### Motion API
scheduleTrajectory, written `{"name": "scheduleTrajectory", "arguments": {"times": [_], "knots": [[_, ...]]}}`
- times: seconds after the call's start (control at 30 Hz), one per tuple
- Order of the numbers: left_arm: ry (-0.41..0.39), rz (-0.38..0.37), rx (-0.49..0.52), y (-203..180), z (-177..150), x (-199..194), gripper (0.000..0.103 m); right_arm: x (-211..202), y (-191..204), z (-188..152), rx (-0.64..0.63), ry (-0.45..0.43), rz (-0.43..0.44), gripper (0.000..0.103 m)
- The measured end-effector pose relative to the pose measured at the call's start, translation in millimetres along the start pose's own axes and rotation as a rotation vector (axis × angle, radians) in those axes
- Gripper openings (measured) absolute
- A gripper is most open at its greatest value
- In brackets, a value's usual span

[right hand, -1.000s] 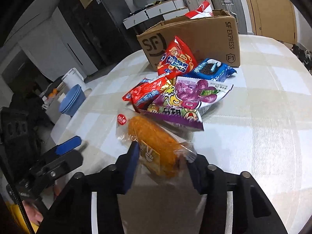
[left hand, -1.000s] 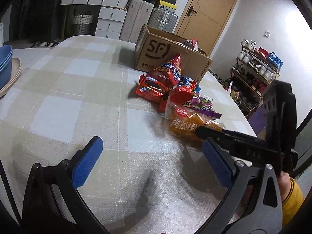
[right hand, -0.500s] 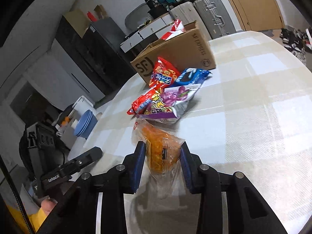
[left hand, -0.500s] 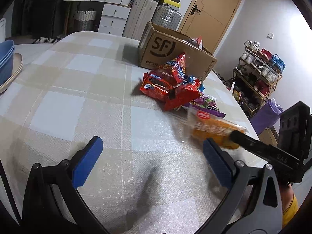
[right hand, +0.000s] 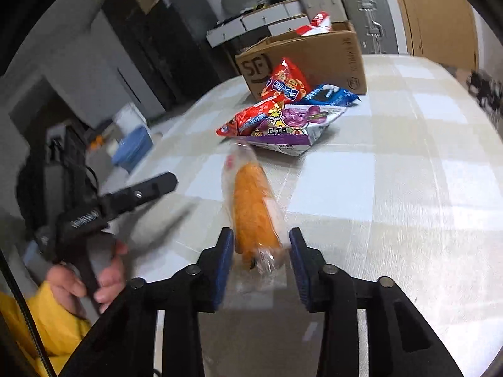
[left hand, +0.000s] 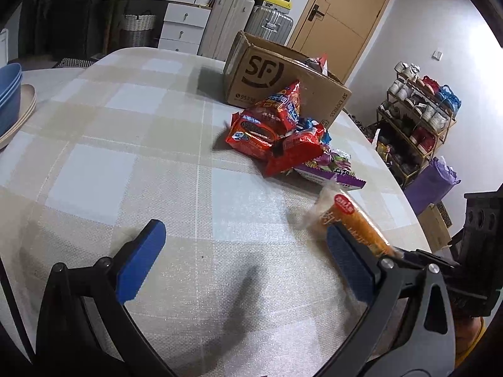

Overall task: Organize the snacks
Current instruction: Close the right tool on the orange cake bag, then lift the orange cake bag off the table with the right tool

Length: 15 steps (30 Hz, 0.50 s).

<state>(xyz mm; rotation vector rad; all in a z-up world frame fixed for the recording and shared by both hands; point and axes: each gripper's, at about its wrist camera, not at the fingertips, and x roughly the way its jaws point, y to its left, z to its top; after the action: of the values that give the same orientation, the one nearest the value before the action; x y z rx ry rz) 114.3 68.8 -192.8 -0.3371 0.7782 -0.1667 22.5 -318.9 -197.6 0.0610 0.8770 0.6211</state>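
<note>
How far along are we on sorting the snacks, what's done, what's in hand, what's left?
Early. Done: at least one packet sticks out of the cardboard box. In hand: the orange packet lies between the right hand-held gripper pads; its jaws are opening, pads apart from the wrapper. The left hand-held gripper hangs open and empty. Left: the pile by the box, red, blue and purple bags.

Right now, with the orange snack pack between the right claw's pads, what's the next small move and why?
Probably finish letting go: the right claw is opening around the orange snack pack, which sits apart from the snack pile, then draw back.
</note>
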Motion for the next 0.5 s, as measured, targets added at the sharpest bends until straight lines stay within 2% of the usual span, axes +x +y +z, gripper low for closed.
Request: {"name": "scheduleTrajectory", "arguments": {"times": [0.03,0.07,0.23,0.3,0.33,0.37,0.5], "knots": [[-0.002,-0.008,-0.005,0,0,0,0.102,2,3,3,-0.025,0.001,-0.013,0.056],[-0.002,-0.015,-0.011,2,0,0,0.102,7,6,6,-0.047,0.008,-0.026,0.058],[-0.009,-0.041,-0.033,6,0,-2,0.102,35,17,26,-0.103,0.074,-0.057,0.058],[-0.01,-0.047,-0.037,7,0,-3,0.102,44,18,28,-0.104,0.102,-0.086,0.054],[-0.011,-0.049,-0.039,7,-1,-4,0.102,44,19,28,-0.107,0.099,-0.101,0.044],[-0.012,-0.051,-0.041,8,-1,-4,0.102,43,20,27,-0.11,0.094,-0.103,0.039],[-0.008,-0.054,-0.041,8,-1,-3,0.102,34,16,25,-0.07,0.047,-0.065,0.037]]}}
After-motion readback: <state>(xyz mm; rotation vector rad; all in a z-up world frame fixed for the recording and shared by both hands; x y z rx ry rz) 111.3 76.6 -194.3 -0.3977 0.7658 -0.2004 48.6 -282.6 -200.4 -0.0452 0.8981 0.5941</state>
